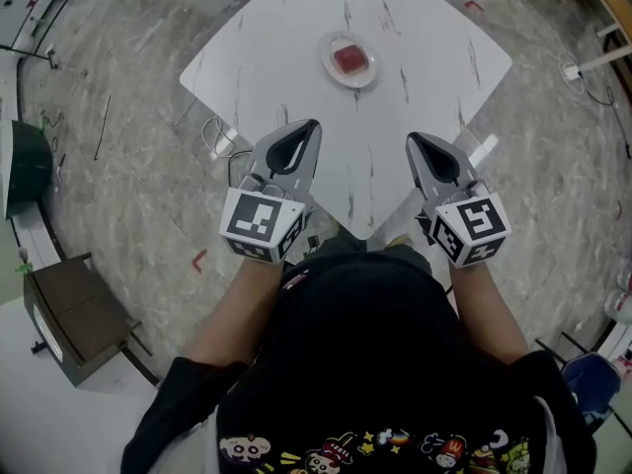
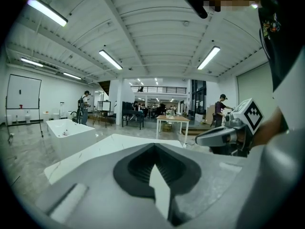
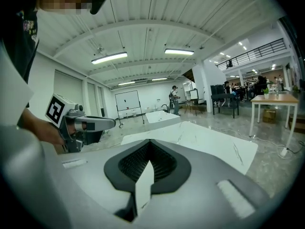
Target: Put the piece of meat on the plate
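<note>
Head view: square red meat (image 1: 352,59) on round white plate (image 1: 368,79).

bright, ceiling tube lights (image 2: 110,59) | fisheye edges, dark corners | sharp, soft shadows

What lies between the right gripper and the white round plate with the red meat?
Only bare white marbled tabletop, as the head view shows, between the right gripper and the white round plate holding the red meat.

Red meat (image 1: 352,59), white plate (image 1: 329,66), white table (image 1: 425,38) with dark grey veins
</note>
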`<state>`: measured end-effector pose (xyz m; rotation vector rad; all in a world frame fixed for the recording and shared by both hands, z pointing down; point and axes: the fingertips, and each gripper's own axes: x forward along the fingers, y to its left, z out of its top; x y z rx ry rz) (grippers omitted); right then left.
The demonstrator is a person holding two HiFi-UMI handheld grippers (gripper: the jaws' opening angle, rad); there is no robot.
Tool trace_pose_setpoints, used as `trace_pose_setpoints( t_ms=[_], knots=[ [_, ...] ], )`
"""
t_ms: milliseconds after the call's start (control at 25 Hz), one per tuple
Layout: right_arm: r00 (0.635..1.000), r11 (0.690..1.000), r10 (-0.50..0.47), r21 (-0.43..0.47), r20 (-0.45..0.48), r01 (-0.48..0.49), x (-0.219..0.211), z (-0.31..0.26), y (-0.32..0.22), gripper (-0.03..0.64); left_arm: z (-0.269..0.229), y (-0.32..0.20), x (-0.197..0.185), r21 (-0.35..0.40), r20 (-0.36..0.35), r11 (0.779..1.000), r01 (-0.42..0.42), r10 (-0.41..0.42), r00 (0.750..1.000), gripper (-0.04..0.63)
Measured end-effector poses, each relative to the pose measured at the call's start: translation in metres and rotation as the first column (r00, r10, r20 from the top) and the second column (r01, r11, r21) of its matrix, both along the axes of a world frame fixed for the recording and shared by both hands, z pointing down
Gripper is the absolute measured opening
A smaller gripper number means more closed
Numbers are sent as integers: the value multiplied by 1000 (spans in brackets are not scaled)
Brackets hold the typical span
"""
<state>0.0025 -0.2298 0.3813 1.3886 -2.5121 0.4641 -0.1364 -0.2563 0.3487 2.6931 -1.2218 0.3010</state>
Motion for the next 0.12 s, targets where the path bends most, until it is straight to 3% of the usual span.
trace_pose_setpoints(
  t_ms=[120],
  knots=[
    [1000,1000,-26,15,10,26,2,-7,9,23,-1,16,6,-6,-2,1000,15,-15,1000,0]
  ],
)
